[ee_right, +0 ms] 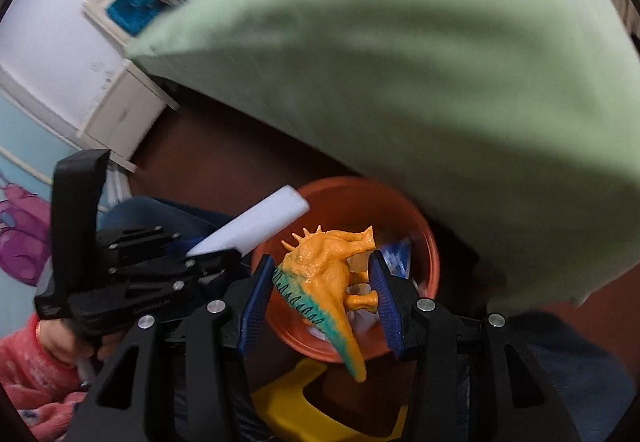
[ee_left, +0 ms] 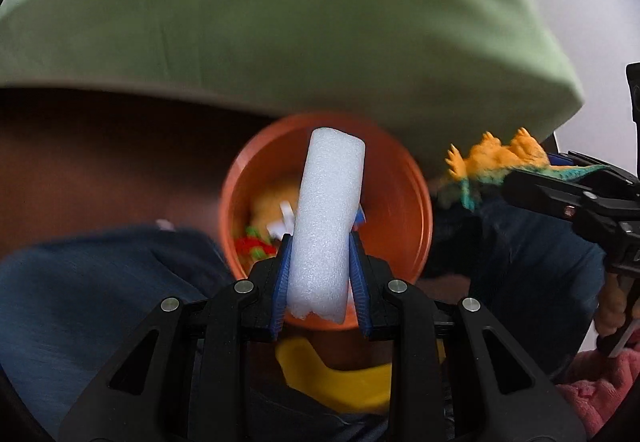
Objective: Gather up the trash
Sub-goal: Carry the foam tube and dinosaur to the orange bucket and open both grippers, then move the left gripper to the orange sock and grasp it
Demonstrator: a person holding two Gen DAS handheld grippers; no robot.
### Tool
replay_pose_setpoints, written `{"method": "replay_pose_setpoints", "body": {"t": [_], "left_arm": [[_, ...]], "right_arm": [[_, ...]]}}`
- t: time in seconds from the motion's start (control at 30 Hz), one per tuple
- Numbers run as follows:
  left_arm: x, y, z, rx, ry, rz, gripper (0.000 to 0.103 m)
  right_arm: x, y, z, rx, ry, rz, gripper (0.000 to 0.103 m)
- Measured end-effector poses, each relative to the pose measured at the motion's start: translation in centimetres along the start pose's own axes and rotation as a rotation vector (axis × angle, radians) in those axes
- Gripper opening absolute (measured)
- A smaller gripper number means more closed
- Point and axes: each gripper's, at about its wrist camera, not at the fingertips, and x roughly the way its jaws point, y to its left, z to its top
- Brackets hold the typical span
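My left gripper (ee_left: 320,242) is shut on a white foam block (ee_left: 326,226) and holds it over an orange bucket (ee_left: 404,185) that has several small bits of trash inside. My right gripper (ee_right: 322,264) is shut on an orange and teal toy dinosaur (ee_right: 326,274), also above the orange bucket (ee_right: 424,238). In the left wrist view the dinosaur (ee_left: 500,161) and right gripper (ee_left: 520,177) hover at the bucket's right rim. In the right wrist view the foam block (ee_right: 256,222) and left gripper (ee_right: 212,254) reach in from the left.
A pale green cloth-covered surface (ee_left: 280,21) overhangs the bucket from behind. A yellow plastic object (ee_left: 340,374) lies below the bucket. The person's blue jeans (ee_left: 100,282) flank it. A white cabinet (ee_right: 120,113) stands at the left wall.
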Motion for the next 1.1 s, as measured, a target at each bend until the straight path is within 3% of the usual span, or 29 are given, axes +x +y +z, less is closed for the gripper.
{"method": "replay_pose_setpoints", "body": {"t": [0.1, 0.37, 0.43, 0.47, 0.5, 0.53, 1.1], "left_arm": [[3.1, 0.5, -0.4, -0.052, 0.099, -0.025, 0.027], [6.7, 1.2, -0.4, -0.109, 0.198, -0.024, 0.028], [7.2, 1.5, -0.5, -0.131, 0.212, -0.026, 0.043], [7.2, 1.6, -0.5, -0.143, 0.211, -0.018, 0.050], [7.2, 1.5, -0.3, -0.143, 0.206, -0.012, 0.070], [7.0, 1.5, -0.3, -0.142, 0.200, -0.006, 0.082], [5.1, 1.4, 0.4, -0.142, 0.127, 0.022, 0.086]], "right_arm": [[2.7, -0.9, -0.5, 0.031, 0.056, -0.020, 0.048], [7.3, -1.8, -1.2, 0.056, 0.151, -0.053, 0.048], [7.8, -2.0, -1.2, 0.065, 0.164, -0.051, 0.049], [7.9, -2.1, -1.2, 0.072, 0.162, -0.054, 0.060], [7.7, -2.3, -1.2, 0.081, 0.155, -0.055, 0.075], [7.5, -2.6, -1.2, 0.090, 0.144, -0.052, 0.079], [4.9, -4.3, -0.6, 0.176, 0.072, -0.041, 0.080]]}}
